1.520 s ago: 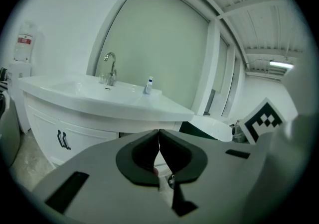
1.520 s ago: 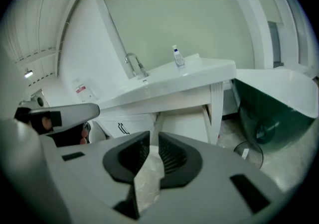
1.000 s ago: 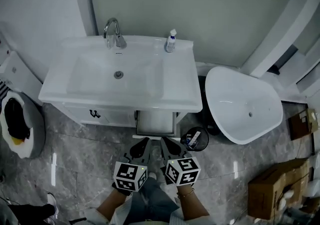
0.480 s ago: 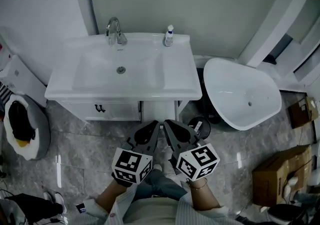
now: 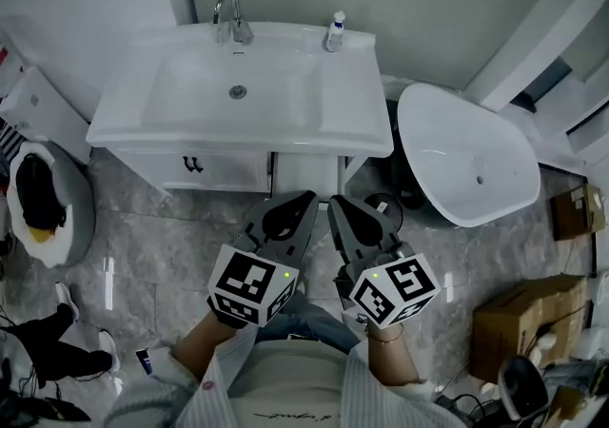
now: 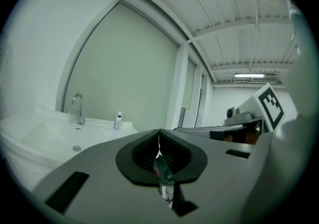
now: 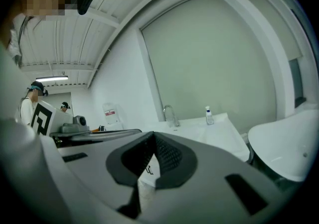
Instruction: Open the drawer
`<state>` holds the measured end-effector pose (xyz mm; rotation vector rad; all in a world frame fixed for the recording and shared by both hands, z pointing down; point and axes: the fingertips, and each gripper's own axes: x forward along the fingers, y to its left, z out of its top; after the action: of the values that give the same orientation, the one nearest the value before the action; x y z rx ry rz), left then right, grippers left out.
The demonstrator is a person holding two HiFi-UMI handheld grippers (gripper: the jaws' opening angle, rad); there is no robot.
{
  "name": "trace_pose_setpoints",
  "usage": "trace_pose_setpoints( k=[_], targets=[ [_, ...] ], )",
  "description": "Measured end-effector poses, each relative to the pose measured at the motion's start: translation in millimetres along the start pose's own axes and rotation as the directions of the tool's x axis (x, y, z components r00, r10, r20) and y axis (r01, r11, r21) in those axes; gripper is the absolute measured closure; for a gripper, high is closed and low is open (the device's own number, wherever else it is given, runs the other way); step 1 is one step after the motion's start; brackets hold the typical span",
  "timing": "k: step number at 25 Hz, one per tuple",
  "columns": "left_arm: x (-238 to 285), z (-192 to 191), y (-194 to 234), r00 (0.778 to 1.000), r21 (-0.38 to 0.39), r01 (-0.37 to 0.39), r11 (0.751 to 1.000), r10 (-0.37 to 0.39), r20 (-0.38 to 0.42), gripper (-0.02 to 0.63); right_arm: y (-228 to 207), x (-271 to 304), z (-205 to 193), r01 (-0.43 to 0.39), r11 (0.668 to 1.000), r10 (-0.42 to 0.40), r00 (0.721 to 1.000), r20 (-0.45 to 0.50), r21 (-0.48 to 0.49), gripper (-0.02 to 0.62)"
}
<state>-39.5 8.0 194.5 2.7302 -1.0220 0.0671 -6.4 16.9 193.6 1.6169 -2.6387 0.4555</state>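
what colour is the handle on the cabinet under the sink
The handle is black; the head view shows it best.

1. We see a white washbasin (image 5: 366, 126) on a white cabinet (image 5: 228, 172) with a small black handle (image 5: 193, 165).
2. The tap (image 5: 231, 17) is shiny silver. The bottle (image 5: 335, 32) is white with a blue top.
3. We find the floor (image 5: 143, 236) grey and marbled, and the tub (image 5: 466, 169) white.
4. The left gripper (image 5: 306, 198) and right gripper (image 5: 335, 201) are grey, with black padding on the fingers (image 6: 144, 156). Their cubes (image 5: 252, 285) carry black-and-white square markers.
5. The cardboard box (image 5: 514, 331) is brown.
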Motion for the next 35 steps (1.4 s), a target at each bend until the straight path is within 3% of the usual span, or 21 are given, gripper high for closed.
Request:
trace_pose_setpoints(
  k=[23,35],
  targets=[
    [12,-7,8,1.0,0.004,0.002,1.0,-0.002,-0.023,0.589,-8,14,-11,-0.021,1.0,0.022,0.998,-0.052,0.023,0.586],
    [14,-11,13,0.996,0.061,0.068,0.996,-0.064,-0.062,0.589,-10,18,-19,-0.033,0.999,0.036,0.997,-0.064,0.043,0.586]
  ],
)
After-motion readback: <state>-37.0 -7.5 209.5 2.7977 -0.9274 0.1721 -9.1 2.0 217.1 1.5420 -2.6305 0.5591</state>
